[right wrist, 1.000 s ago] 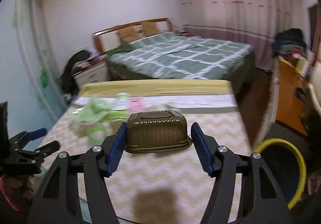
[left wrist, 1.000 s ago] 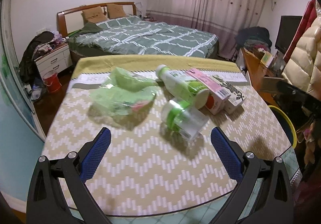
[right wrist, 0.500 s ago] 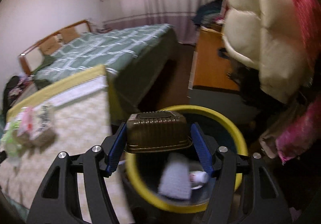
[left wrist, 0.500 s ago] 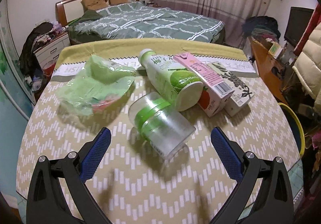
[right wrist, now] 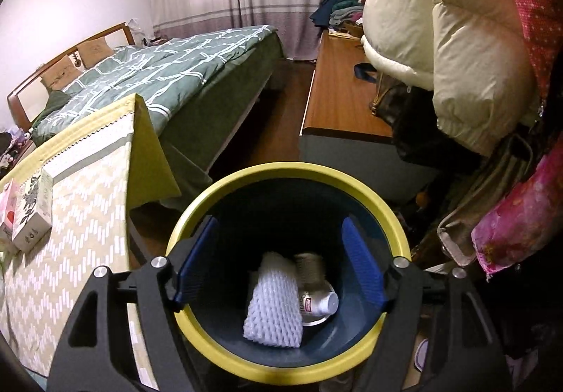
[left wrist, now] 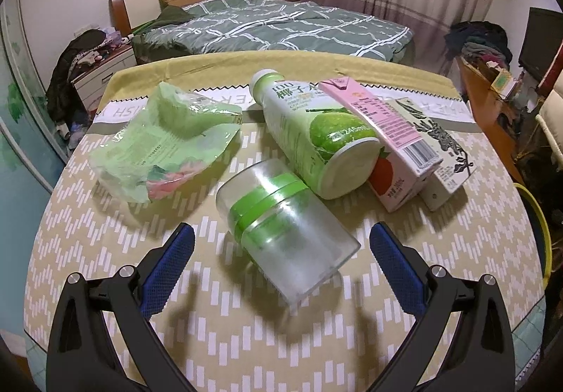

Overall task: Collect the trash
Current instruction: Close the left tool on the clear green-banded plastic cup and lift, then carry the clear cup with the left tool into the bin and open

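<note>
In the left wrist view my left gripper [left wrist: 278, 248] is open and empty, its fingers on either side of a clear plastic jar with green bands [left wrist: 285, 233] lying on the table. Behind it lie a green-white drink bottle [left wrist: 313, 135], a pink carton [left wrist: 387, 139], a white patterned carton [left wrist: 436, 146] and a crumpled green wrapper [left wrist: 165, 142]. In the right wrist view my right gripper [right wrist: 279, 262] is open and empty above the yellow-rimmed dark trash bin [right wrist: 225, 349]. The bin holds white foam netting [right wrist: 274, 307] and other trash; the brown container may be there, partly hidden.
The table has a yellow zigzag cloth [left wrist: 246, 321]; its right edge is next to the bin [left wrist: 538, 233]. A bed [left wrist: 281, 26] stands behind the table. A wooden desk [right wrist: 337, 89] and hanging coats [right wrist: 450, 51] are close to the bin's far and right sides.
My right gripper swung from the table to over the bin and opened; the brown container has left its jaws. My left gripper moved forward, close around the clear jar.
</note>
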Demonstrator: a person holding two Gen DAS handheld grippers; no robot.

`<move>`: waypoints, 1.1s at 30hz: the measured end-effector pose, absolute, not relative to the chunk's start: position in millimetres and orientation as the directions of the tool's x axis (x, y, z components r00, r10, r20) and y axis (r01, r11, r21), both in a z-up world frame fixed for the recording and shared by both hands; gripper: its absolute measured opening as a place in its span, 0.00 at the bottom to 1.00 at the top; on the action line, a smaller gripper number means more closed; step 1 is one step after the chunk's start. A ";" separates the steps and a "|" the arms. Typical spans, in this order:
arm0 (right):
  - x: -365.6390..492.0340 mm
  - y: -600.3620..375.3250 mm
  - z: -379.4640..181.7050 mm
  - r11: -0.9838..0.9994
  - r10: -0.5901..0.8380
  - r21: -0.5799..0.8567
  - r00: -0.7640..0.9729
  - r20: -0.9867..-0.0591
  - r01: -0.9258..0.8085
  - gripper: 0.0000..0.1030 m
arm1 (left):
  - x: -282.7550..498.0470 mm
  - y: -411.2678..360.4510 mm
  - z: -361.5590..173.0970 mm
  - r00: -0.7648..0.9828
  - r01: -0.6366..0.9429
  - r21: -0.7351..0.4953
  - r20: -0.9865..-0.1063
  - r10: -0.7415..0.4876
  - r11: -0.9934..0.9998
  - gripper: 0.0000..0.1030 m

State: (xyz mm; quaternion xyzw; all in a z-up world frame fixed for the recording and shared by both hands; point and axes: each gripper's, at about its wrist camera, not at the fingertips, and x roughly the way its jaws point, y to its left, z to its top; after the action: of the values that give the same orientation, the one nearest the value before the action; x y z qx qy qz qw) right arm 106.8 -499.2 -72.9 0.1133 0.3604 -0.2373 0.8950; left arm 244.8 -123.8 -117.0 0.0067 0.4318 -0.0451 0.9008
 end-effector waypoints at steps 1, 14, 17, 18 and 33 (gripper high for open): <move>106.4 -498.6 -72.9 0.863 -0.339 0.035 0.630 -0.699 0.503 0.67 | 246.2 -124.1 -117.8 0.621 0.085 -0.025 -0.780 -0.073 0.996 0.95; 99.0 -493.1 -69.2 0.873 -0.311 0.057 0.643 -0.699 0.485 0.67 | 244.3 -114.2 -122.8 0.605 0.129 -0.049 -0.788 -0.118 0.990 0.63; 97.7 -490.1 -67.9 0.878 -0.305 0.058 0.647 -0.698 0.476 0.67 | 234.6 -107.3 -119.4 0.609 0.148 -0.056 -0.781 -0.136 0.987 0.61; 97.6 -488.8 -67.1 0.879 -0.303 0.058 0.649 -0.698 0.473 0.67 | 230.4 -105.9 -118.4 0.614 0.153 -0.057 -0.777 -0.140 0.987 0.61; 84.4 -471.0 -52.3 0.895 -0.283 0.074 0.690 -0.666 0.439 0.67 | 167.3 -106.5 -75.7 0.653 0.304 -0.032 -0.720 -0.233 0.952 0.52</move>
State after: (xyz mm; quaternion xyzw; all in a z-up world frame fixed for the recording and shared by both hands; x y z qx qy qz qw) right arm 84.4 -471.0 -52.3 0.1147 0.3405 -0.1980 0.9120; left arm 167.3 -106.5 -75.7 0.0459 0.3892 -0.1478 0.9080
